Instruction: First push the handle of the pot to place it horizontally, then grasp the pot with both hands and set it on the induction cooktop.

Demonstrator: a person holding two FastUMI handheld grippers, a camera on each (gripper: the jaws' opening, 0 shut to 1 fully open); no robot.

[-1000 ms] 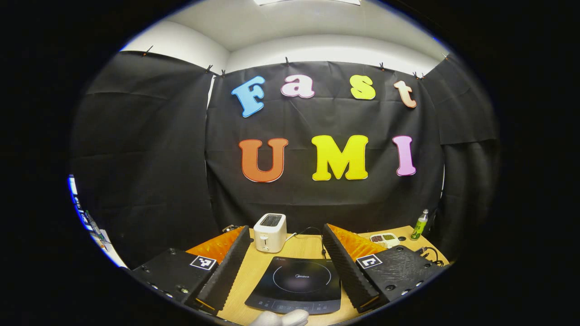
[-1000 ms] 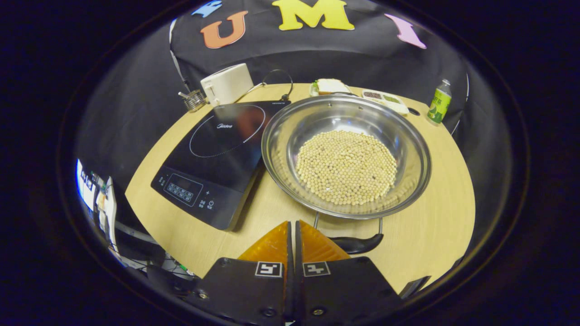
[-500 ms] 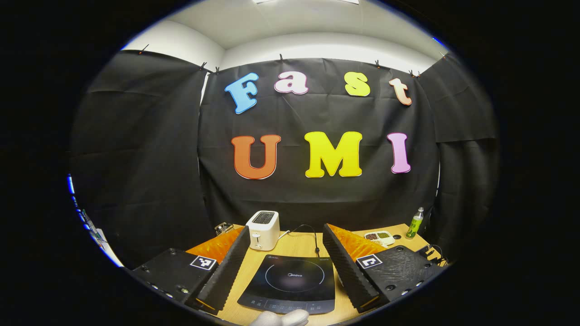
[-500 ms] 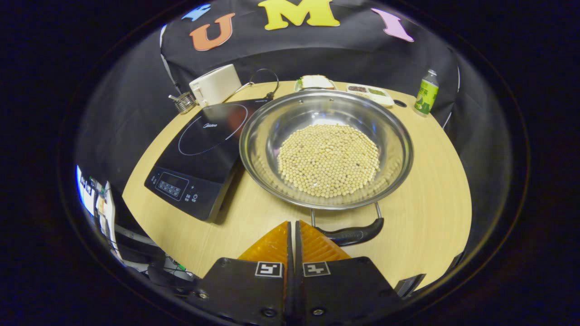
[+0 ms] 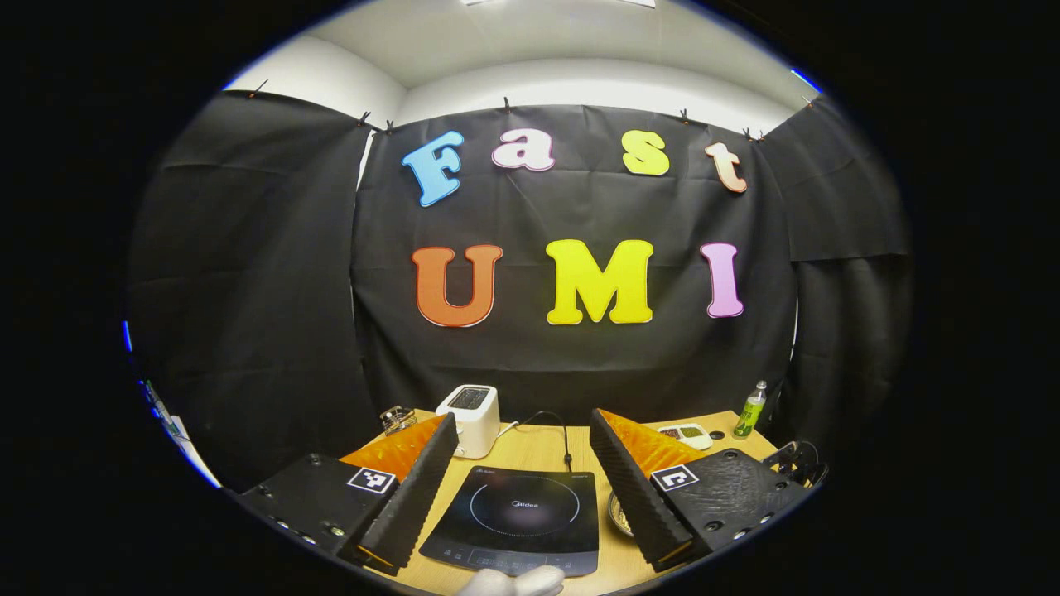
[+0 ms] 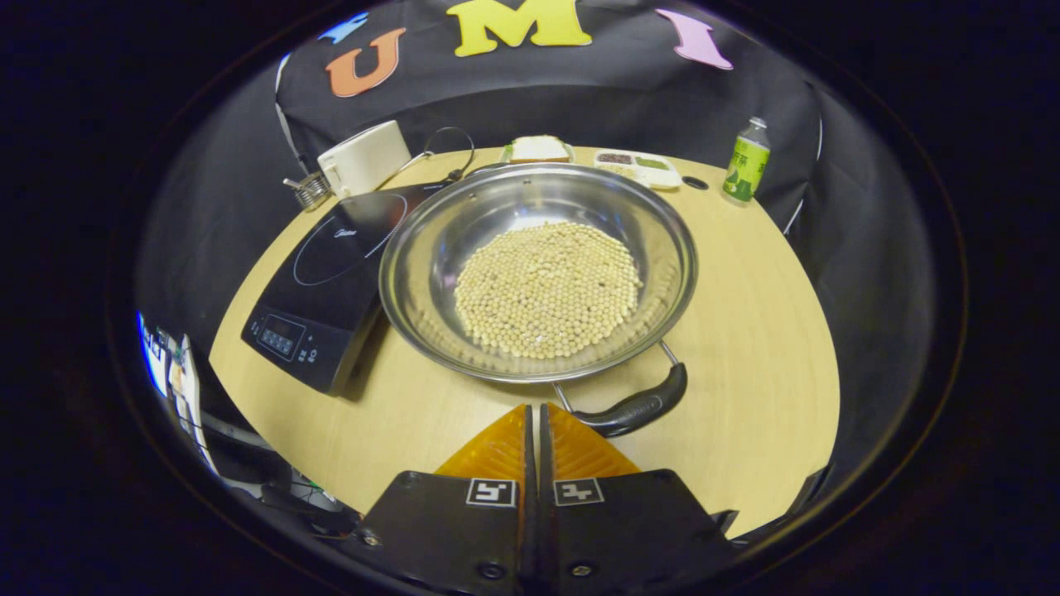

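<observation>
Sitting on the table [image 6: 745, 331] just right of the induction cooktop [image 6: 331, 265], the pot [image 6: 538, 269] is a wide shiny steel pan with a layer of pale beans [image 6: 546, 290] across its bottom; its left rim looks like it touches or overlaps the cooktop's edge, can't really tell which. Its handle [image 6: 633, 410] is a dark grip on two wire legs at the near rim, and it runs on a slant, right end farther off and left end nearer the right tongs [image 6: 537, 430]. Any far-side handle is hidden by the rim. Those right tongs are pressed together with nothing between them, tips just short of the handle's left end; hard to say whether they touch it. In the left gripper view the left tongs [image 5: 520, 447] are spread wide and hold nothing, with the cooktop [image 5: 517, 517] between the fingers and just a sliver of the pot [image 5: 617, 513] peeking out past the right-hand finger. Farther back on the table are a white toaster [image 6: 364, 157], a plate of bread [image 6: 537, 149], a small divided tray [image 6: 638, 164] and a green-labelled bottle [image 6: 745, 161]. A bit of white glove [image 5: 513, 581] is cut off at the bottom edge.
</observation>
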